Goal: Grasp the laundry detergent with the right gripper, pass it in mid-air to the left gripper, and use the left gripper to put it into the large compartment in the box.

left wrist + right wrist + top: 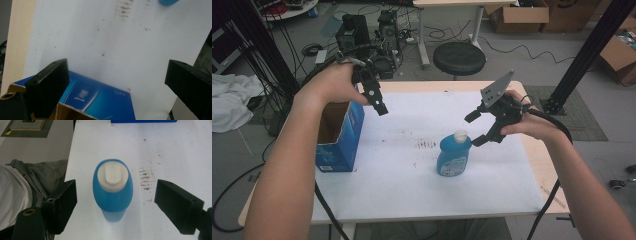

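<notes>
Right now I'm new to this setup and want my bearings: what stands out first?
The blue bottle with a white cap stands upright mid-table, and the right gripper hovers open just above it. At the table's left edge sits an open blue box, with the left gripper open over it.

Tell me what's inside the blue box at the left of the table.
The blue box stands open at the top. The high view shows bare brown cardboard on its inner wall; the left hand and forearm cover part of the opening, and the bottom is out of sight, so its contents cannot be told.
</notes>
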The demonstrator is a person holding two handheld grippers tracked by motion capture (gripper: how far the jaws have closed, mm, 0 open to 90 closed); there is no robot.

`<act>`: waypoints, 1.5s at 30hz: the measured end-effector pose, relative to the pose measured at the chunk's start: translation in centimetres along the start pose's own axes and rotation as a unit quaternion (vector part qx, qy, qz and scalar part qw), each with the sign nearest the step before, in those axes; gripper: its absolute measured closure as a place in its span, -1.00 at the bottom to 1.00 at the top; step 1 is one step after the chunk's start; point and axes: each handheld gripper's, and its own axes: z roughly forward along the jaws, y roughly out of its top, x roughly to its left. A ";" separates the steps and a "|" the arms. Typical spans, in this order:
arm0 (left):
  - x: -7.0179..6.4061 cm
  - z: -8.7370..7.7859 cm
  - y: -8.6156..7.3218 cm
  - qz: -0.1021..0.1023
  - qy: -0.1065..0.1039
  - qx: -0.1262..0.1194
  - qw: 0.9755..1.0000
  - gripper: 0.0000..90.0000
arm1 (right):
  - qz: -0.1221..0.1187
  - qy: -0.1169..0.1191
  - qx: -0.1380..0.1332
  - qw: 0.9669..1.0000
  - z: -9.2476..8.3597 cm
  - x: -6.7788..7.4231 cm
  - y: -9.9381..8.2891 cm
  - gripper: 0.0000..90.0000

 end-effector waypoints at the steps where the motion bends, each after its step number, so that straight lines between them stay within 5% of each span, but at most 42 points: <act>1: 0.0 0.0 0.0 0.000 0.000 0.000 1.000 -0.86 | 0.001 -0.001 -0.001 1.000 0.1 0.0 -0.3 -0.59; 14: 0.1 0.3 0.3 0.000 -0.002 0.005 1.000 -0.86 | 0.020 0.003 -0.020 1.000 1.3 -0.3 -3.5 -0.60; 45: 0.1 0.6 0.3 0.002 -0.005 0.006 1.000 -0.86 | 0.040 0.016 -0.042 0.998 6.4 -0.7 -5.8 -0.54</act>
